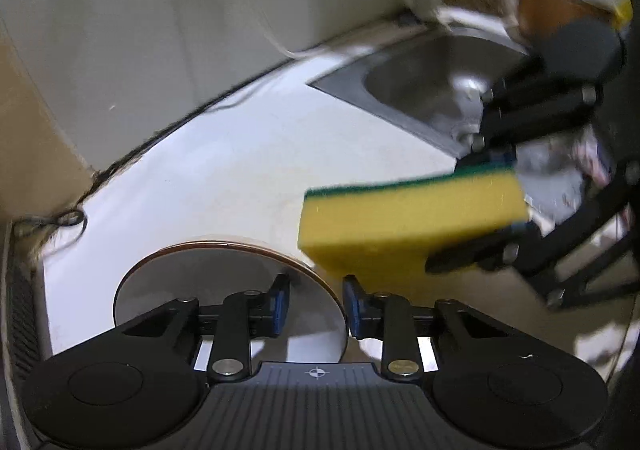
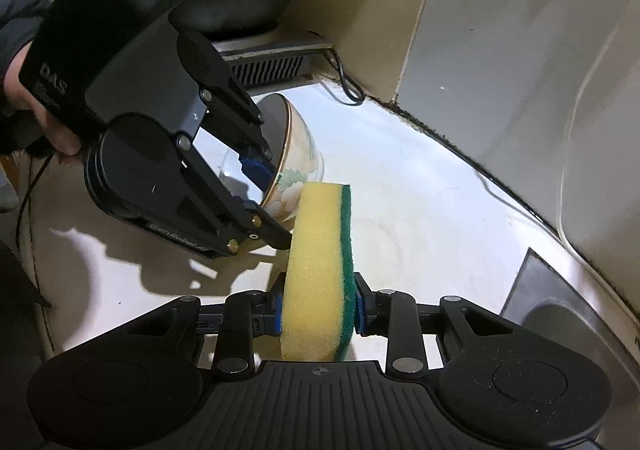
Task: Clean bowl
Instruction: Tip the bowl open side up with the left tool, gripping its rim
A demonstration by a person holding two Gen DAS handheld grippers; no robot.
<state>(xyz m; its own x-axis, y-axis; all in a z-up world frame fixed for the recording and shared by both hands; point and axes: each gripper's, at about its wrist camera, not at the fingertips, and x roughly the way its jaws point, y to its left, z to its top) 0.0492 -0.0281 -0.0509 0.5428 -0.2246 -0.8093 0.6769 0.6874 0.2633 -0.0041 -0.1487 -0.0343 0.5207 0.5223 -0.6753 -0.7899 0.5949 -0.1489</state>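
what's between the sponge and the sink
Only bare white counter between the sponge and the steel sink, clearest in the right wrist view.

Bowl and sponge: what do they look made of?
Bowl: likely glazed ceramic, glossy, with a painted floral pattern and thin brown rim line. Sponge: soft, porous yellow foam backed by a coarse green scouring layer.

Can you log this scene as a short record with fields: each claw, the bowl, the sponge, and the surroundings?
left claw: fingers straddle the bowl's rim; contact unclear
right claw: shut on sponge
bowl: floral outside, tilted on its side over the white counter
sponge: yellow with green scrub layer, just beside the bowl's outer wall
sink: steel, set into the counter, beyond the bowl
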